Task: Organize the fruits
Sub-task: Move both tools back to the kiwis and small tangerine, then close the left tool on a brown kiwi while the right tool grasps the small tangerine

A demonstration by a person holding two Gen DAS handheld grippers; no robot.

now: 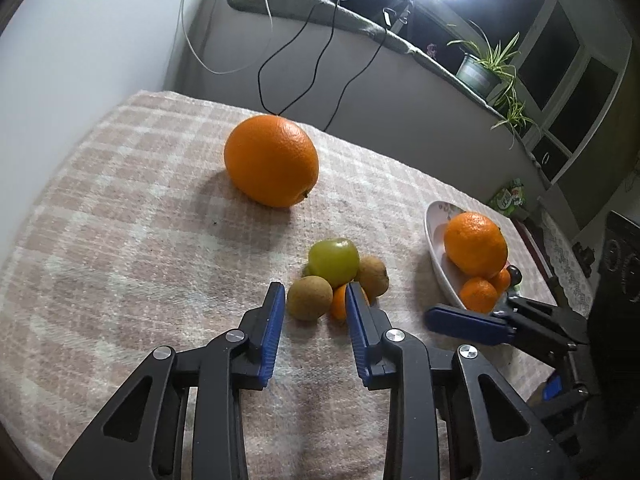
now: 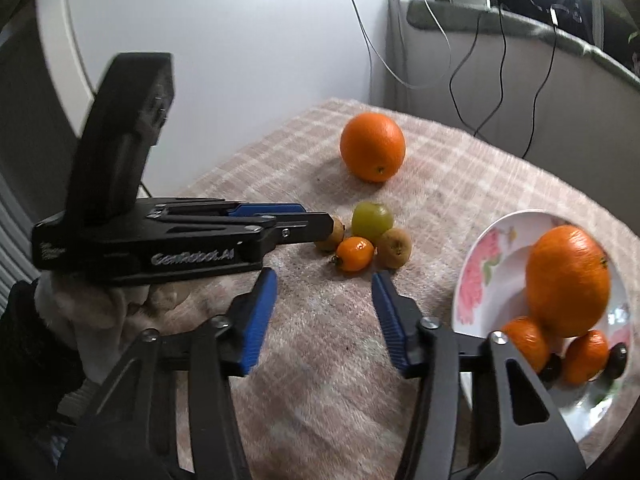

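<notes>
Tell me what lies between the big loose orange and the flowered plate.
In the right wrist view, the cluster of small fruits sits roughly between the big orange and the plate, on checked cloth.

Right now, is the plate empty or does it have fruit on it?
It has fruit. The plate holds one large orange and two smaller orange fruits beside it, plus something small and dark I cannot identify.

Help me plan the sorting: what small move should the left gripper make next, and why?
Probably ease the left gripper forward around the brown fruit and close: its jaws are open right at the small fruit cluster, nothing held, while the plate already holds oranges.
</notes>
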